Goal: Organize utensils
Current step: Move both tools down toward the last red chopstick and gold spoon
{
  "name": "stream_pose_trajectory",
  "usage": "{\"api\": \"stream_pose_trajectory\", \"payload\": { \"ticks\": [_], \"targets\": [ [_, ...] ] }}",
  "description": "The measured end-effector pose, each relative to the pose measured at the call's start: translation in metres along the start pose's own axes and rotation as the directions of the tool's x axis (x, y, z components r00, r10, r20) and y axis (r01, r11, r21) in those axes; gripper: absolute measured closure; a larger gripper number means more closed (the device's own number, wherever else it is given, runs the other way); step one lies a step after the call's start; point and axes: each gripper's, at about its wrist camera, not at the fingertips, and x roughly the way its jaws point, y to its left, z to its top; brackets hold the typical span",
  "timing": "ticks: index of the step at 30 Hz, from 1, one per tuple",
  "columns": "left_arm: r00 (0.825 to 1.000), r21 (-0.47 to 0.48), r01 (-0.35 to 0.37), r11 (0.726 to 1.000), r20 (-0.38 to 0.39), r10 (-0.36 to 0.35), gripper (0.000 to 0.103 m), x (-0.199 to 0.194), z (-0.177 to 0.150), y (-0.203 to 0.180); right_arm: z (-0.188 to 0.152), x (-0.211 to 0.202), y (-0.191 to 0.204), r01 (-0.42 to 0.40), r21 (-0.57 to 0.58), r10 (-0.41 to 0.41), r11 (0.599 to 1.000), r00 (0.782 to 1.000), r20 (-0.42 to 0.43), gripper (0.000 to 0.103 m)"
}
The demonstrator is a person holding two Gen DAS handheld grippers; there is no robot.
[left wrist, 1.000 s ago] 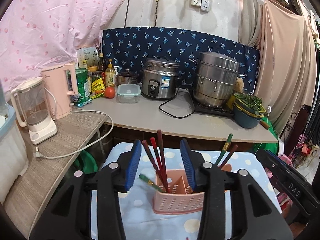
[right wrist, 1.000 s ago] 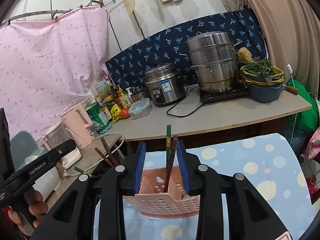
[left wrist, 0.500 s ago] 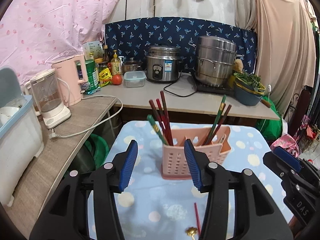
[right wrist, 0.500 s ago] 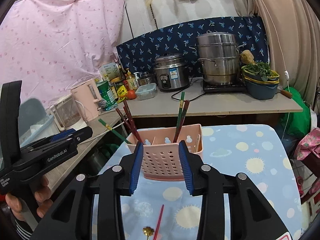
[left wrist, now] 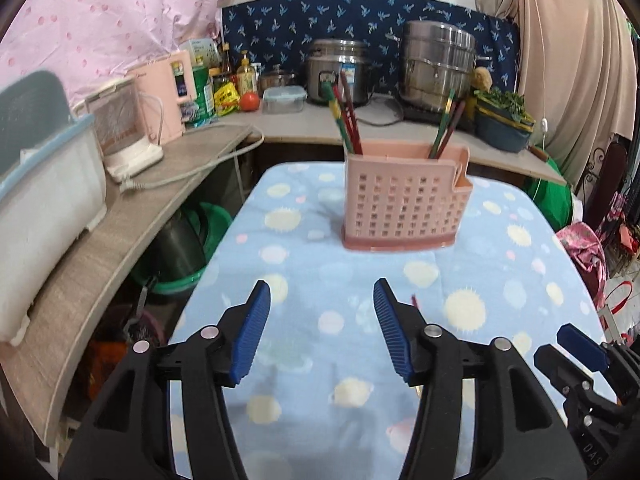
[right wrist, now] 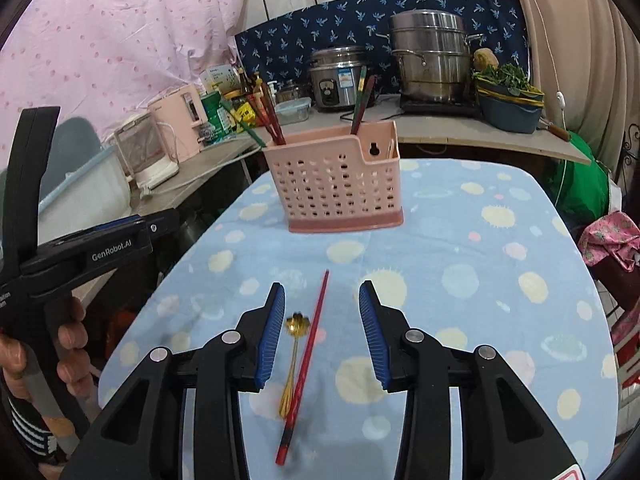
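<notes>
A pink perforated utensil holder (left wrist: 404,196) (right wrist: 338,184) stands upright on the blue dotted cloth (left wrist: 500,280) (right wrist: 480,280). Several red and green chopsticks (left wrist: 346,114) (right wrist: 272,118) stick up from it, some at the left end, some at the right end (left wrist: 444,128) (right wrist: 362,96). A red chopstick (right wrist: 306,360) and a small gold spoon (right wrist: 294,354) lie on the cloth between my right gripper's fingers. My right gripper (right wrist: 322,330) is open and empty above them. My left gripper (left wrist: 322,330) is open and empty, well short of the holder. The chopstick tip (left wrist: 414,301) peeks past its right finger.
A wooden counter (left wrist: 132,220) runs along the left with a white appliance (left wrist: 124,132), a pink kettle (left wrist: 164,96) and a cord. A back counter holds a rice cooker (left wrist: 338,70), a steel pot (left wrist: 438,60) and a bowl of greens (left wrist: 502,124).
Both grippers have drawn back from the holder and lowered toward the cloth. The holder now stands farther off. The red chopstick and gold spoon have come between my right fingers.
</notes>
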Motion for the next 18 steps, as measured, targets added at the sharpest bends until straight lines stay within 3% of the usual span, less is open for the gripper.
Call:
{"api": "stream_pose_trajectory", "payload": {
  "ticks": [7, 18],
  "targets": [
    [0.996, -0.01, -0.01, 1.0, -0.093, 0.009, 0.052, 0.012, -0.05, 0.003, -0.063, 0.011, 0.015, 0.01, -0.045, -0.015, 0.999, 0.994, -0.108, 0.065],
    [0.982, 0.016, -0.011, 1.0, -0.187, 0.014, 0.052, 0.023, -0.097, 0.001, -0.108, 0.034, 0.037, -0.018, -0.08, 0.002, 0.997, 0.979, -0.202, 0.065]
  ]
}}
